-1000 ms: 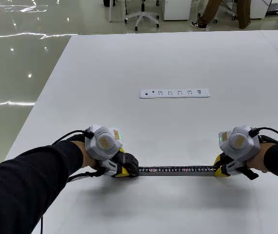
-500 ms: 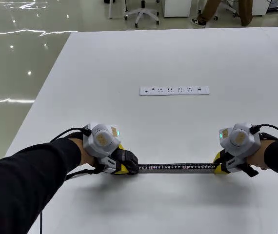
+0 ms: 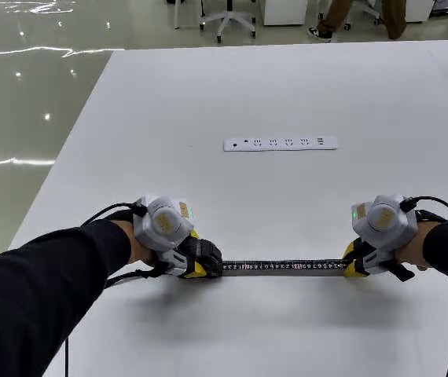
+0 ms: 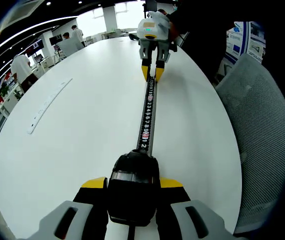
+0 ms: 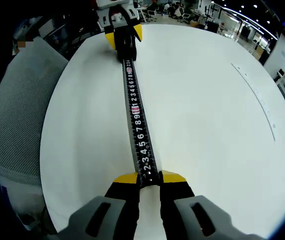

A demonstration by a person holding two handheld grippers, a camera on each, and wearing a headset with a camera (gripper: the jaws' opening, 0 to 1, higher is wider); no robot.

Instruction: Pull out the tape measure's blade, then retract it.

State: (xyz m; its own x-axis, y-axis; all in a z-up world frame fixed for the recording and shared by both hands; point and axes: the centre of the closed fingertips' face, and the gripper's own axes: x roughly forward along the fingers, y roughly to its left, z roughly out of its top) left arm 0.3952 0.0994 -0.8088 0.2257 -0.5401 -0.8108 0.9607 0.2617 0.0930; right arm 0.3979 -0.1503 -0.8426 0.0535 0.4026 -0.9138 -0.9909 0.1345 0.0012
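far left, off the white worktop (image 3: pixel 287 86): glossy floor (image 3: pixel 20 94) with lamp glare. near left, on the worktop: dark sleeve (image 3: pixel 43 290) leading to the left gripper (image 4: pixel 132 183), jaws drawn narrow around the black tape measure case (image 4: pixel 133 195), one yellow tip pressed to each flank. case down at the worktop surface, mouth turned to the right.

running right from that mouth: blade (image 3: pixel 285 267), pulled out, straight and level, close along the near edge of the worktop; dark face, pale numerals, one red mark partway along. resting on the surface or just above it, cannot tell which.

farther back, around mid-worktop: white power strip (image 3: pixel 280 144), lying flat, roughly parallel to the blade and well apart from it.

at the blade's right end: right gripper (image 5: pixel 143 178), jaws almost together, yellow tips pinching the blade's end between them, numerals starting right at the tips.

beyond the near edge, seen from both gripper views: grey mesh chair (image 4: pixel 262 130), just beside the worktop. past the far edge: wheeled base of an office chair (image 3: pixel 228 20).
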